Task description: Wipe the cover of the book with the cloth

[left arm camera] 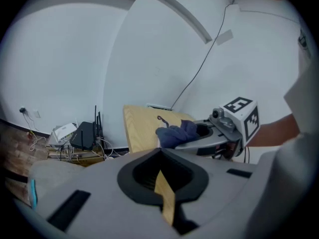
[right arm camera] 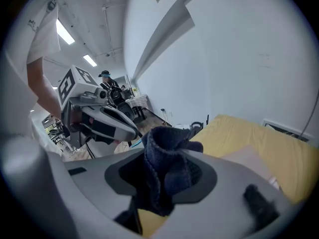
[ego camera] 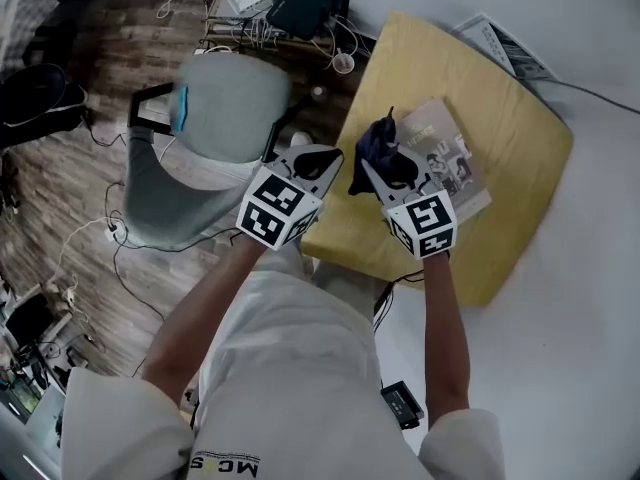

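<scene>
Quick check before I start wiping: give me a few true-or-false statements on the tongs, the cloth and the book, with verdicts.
1. The right tongs grip the dark cloth. True.
2. The book lies closed on the yellow table. True.
3. The left tongs hold the book. False: they are shut on nothing, at the table's near edge.
4. The cloth is spread flat across the book's cover. False: it is bunched up in the right tongs.

white shirt (ego camera: pixel 300 368), grey grippers (ego camera: pixel 322 160) (ego camera: pixel 383 171), black-white marker cubes (ego camera: pixel 278 206) (ego camera: pixel 425 223)
</scene>
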Available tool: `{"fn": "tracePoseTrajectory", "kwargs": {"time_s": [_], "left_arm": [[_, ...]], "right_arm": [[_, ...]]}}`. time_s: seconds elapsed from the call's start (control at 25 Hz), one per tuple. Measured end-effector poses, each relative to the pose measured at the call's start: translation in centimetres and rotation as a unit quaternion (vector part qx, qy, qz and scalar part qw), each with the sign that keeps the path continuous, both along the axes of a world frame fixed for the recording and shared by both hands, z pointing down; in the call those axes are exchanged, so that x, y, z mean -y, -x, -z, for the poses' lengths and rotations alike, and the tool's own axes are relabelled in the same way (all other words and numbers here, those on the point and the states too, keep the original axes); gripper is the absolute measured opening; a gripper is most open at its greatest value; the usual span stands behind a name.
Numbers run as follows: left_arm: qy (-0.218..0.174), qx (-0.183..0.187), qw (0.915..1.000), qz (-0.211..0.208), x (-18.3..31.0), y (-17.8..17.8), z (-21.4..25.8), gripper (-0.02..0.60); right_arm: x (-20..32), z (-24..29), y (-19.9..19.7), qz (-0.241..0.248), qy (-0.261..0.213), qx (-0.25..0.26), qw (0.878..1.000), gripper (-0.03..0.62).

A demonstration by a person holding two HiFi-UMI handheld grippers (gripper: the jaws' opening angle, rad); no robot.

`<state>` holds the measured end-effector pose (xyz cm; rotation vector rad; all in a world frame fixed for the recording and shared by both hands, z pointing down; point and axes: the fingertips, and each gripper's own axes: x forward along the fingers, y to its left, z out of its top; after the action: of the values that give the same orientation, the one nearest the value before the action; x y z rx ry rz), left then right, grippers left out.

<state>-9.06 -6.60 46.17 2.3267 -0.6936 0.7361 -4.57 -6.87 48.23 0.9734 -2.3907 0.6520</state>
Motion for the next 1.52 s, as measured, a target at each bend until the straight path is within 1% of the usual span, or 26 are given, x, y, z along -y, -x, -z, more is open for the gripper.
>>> {"fn": "tracePoseTrajectory", "kwargs": {"time_s": [0.12, 0.24, 0.44, 0.64, 0.8, 1.0, 1.12, 1.28, 1.52], "left_arm": [[-0.015, -0.007, 0.9995, 0.028, 0.2, 0.3, 1.9, 0.009], [-0.028, -0.014, 0.9987, 0.04, -0.2, 0.3, 3.8, 0.009], [-0.042, -0.025, 0.9981, 0.038, -1.7, -0.5, 6.8, 0.009], [-0.063, -0.04, 0.997, 0.024, -3.0, -1.8, 10.4, 0.009], [-0.086, -0.051, 0.9949, 0.006, -3.6, -2.4, 13.4, 0.009], [-0.101, -0.067, 0.9926, -0.006, -4.8, -2.9, 16.6, 0.009], [-0.115, -0.072, 0.9906, -0.014, -5.8, -2.7, 18.7, 0.009], [-0.135, -0.085, 0.9872, -0.006, -6.0, -2.4, 21.6, 0.009], [-0.156, -0.106, 0.982, 0.004, -6.7, -1.8, 24.3, 0.009]], "right_arm": [[-1.0, 1.7, -1.1, -0.027, -0.017, 0.003, 0.999, 0.158], [-1.8, 3.6, -2.8, -0.054, -0.046, -0.01, 0.997, 0.157], [-3.9, 7.6, -5.2, -0.083, -0.08, -0.019, 0.993, 0.156], [-5.8, 11.9, -7.8, -0.12, -0.108, -0.021, 0.987, 0.156], [-7.1, 15.5, -10.2, -0.149, -0.134, -0.024, 0.979, 0.155], [-9.9, 19.9, -12.5, -0.18, -0.173, -0.027, 0.968, 0.155], [-11.5, 21.7, -13.3, -0.194, -0.182, -0.032, 0.963, 0.155], [-13.3, 23.9, -14.8, -0.233, -0.189, -0.024, 0.953, 0.155], [-16.7, 26.9, -16.5, -0.286, -0.204, -0.033, 0.936, 0.155]]}}
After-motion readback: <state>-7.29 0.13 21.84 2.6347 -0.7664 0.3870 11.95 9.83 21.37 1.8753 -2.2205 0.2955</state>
